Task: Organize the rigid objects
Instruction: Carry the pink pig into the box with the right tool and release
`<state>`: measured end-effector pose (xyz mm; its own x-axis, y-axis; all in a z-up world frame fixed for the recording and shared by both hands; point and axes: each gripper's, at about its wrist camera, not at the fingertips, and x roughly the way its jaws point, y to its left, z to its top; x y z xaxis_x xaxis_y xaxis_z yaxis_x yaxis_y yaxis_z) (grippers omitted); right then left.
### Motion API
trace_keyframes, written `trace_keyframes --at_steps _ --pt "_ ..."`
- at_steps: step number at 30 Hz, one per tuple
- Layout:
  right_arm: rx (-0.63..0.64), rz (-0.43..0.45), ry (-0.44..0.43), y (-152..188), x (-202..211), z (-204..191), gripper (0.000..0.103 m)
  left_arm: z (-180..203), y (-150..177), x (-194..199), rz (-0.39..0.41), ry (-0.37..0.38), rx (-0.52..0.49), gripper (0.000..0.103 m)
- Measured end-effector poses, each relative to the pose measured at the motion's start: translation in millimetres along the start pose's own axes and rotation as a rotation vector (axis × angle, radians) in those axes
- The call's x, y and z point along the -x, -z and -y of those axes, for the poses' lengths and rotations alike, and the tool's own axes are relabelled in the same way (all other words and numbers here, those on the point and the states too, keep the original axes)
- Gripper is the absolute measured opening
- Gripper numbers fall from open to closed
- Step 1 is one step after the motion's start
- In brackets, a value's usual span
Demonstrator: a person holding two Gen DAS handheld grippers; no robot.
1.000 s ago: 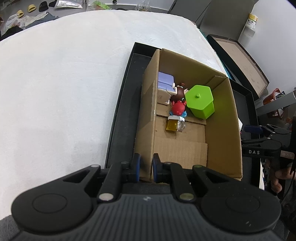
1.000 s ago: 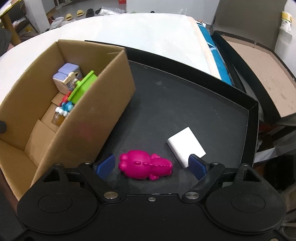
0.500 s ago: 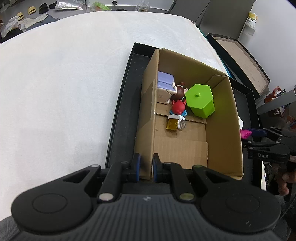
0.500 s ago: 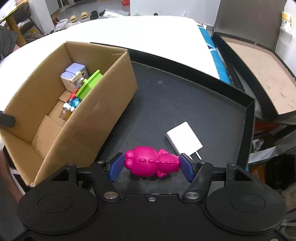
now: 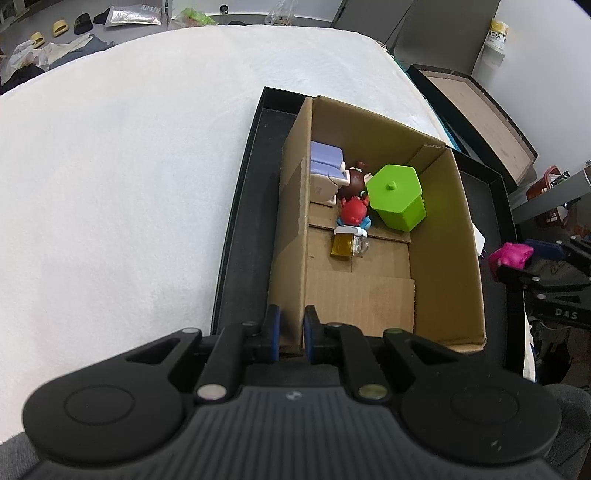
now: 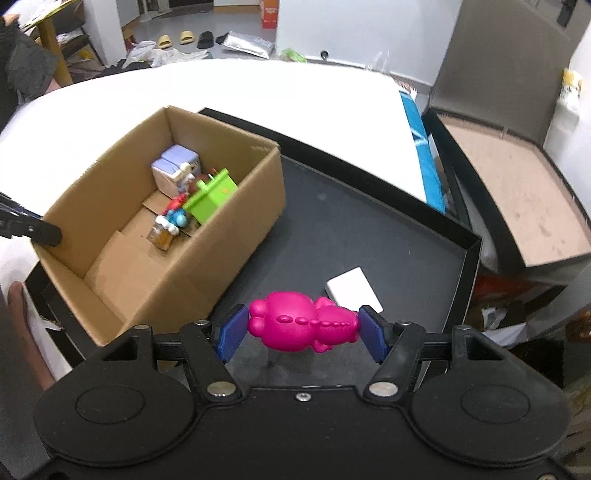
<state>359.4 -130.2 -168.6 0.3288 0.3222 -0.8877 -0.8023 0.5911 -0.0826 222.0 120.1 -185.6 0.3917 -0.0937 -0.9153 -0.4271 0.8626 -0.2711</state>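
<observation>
Lifted off the black tray [image 6: 424, 236] since a sec ago, the pink toy [image 6: 301, 320] now hangs w/ the right gripper [image 6: 302, 328] pinching it end to end, blue pads on head and tail, above the tray floor near the white block [image 6: 354, 289]. Left gripper [image 5: 291, 332] is clamped on the near wall of the cardboard box [image 5: 448, 258], which holds a green hexagonal container [image 5: 397, 195], small figures & a purple-white cube.

White table [image 5: 129, 184] fills view. Beyond table's far edge: grey floor [image 6: 236, 22] with slippers [image 6: 173, 38], silver bag [image 6: 247, 43]. White wall [image 5: 539, 33] right of table.
</observation>
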Motion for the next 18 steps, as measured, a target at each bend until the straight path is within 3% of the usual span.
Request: trace_keyframes --at_steps 18 --pt "0.097 0.073 0.023 -30.9 34.1 -32.6 0.064 -4.2 4.4 8.0 0.021 0.037 -0.011 0.011"
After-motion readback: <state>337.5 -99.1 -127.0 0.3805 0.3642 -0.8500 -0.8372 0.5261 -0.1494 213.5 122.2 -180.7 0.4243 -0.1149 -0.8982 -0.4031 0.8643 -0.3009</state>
